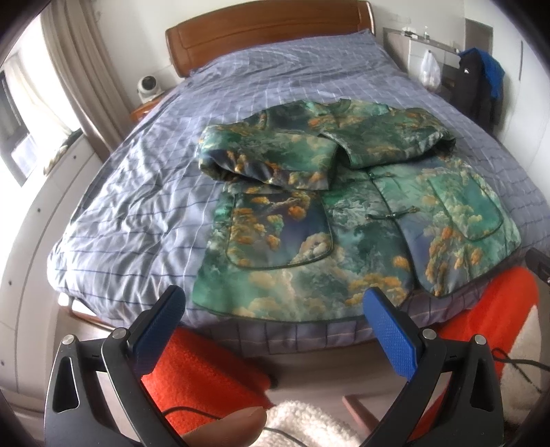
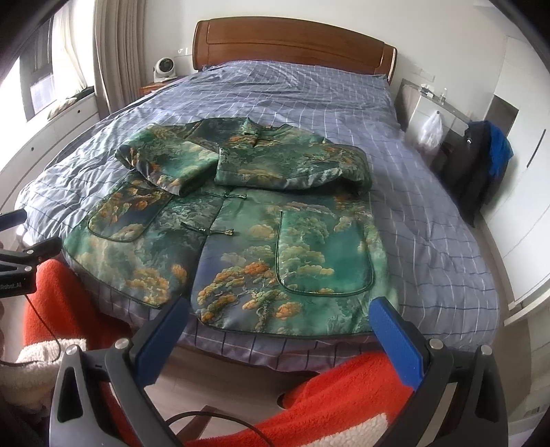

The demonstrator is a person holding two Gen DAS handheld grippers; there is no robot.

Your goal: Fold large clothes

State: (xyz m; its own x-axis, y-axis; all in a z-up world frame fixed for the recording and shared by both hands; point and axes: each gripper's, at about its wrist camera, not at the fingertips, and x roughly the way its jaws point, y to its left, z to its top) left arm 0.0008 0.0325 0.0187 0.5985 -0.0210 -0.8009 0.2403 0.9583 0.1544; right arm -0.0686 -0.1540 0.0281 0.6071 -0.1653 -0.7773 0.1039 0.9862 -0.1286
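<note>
Jacket: the green printed jacket (image 1: 343,213) lay front-up on the bed (image 1: 137,192), hem at the near edge, collar toward the headboard (image 1: 268,31).
Sleeves: both were folded in across the chest, cuffs meeting near the middle.
Left gripper: the left gripper (image 1: 275,306) hovered short of the hem, jaws wide apart, holding nothing.
Right gripper: the right gripper (image 2: 280,316) hung over the hem's right half, also spread and empty.
Handling: the cloth looked satiny and padded, so I judged it slick, soft and a bit bulky; it would probably slide on itself and spring back from a crease.
Hold: the two hem corners seemed the best places to pinch, piping included, to carry the bottom up over the sleeves.
Writing: only part of a word, "Robot", showed on the left gripper's body (image 2: 13,275) in the right view; no label was readable on the jacket.
</note>
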